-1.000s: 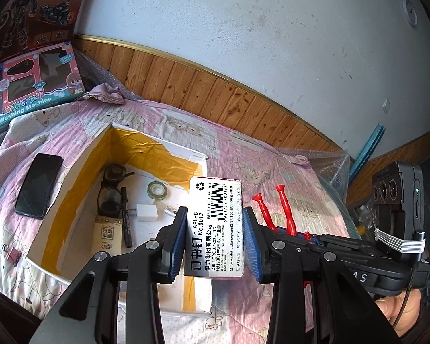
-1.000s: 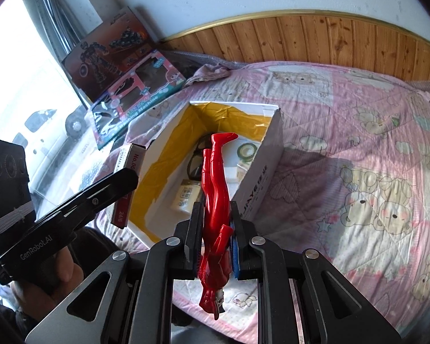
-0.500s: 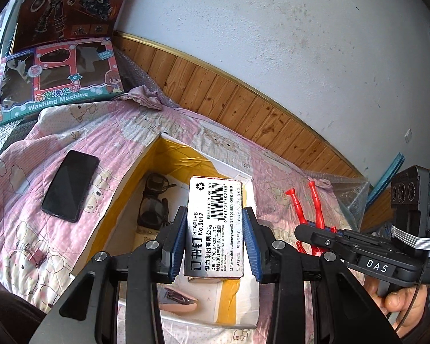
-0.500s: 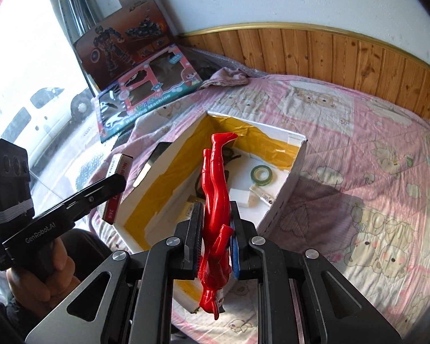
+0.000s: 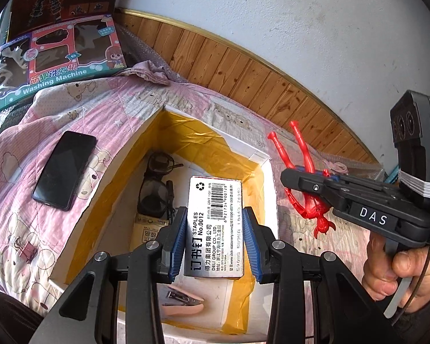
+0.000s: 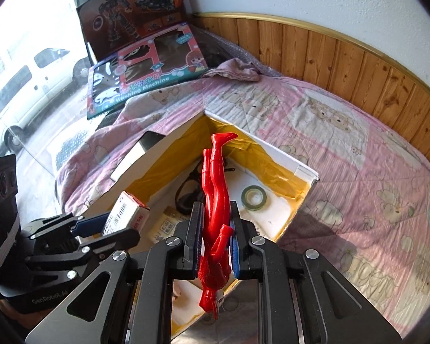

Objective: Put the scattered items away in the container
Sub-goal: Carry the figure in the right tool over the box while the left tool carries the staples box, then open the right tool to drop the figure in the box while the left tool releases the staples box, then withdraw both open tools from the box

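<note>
both claws loaded above the open container

between the blue pads of the left gripper (image 5: 214, 239) sat a box of staples (image 5: 215, 226), clamped on its two long sides with the barcode face toward the camera. directly beyond and below that claw lay the container (image 5: 265, 177), a white box lined with yellow tape, resting on a pink quilt (image 5: 23, 154). inside it, ahead of the left fingertips, were a pair of glasses (image 5: 154, 183) and a small tan packet (image 5: 147, 230); nearer the claw, under the staple box, lay a pink stapler (image 5: 180, 304).

the right gripper (image 6: 215, 236) was closed on a red figure (image 6: 216, 200), gripped at the torso, legs pointing forward away from the claw and head hanging back under it. the figure was held over the near right part of the container (image 6: 301, 172). a roll of green tape (image 6: 254, 197) lay on the container floor just right of the figure's legs.

outside the container, to the left of the left claw, a black phone (image 5: 64, 169) lay flat on the quilt, and a pink binder clip (image 5: 25, 250) lay nearer the claw's left side.
</note>
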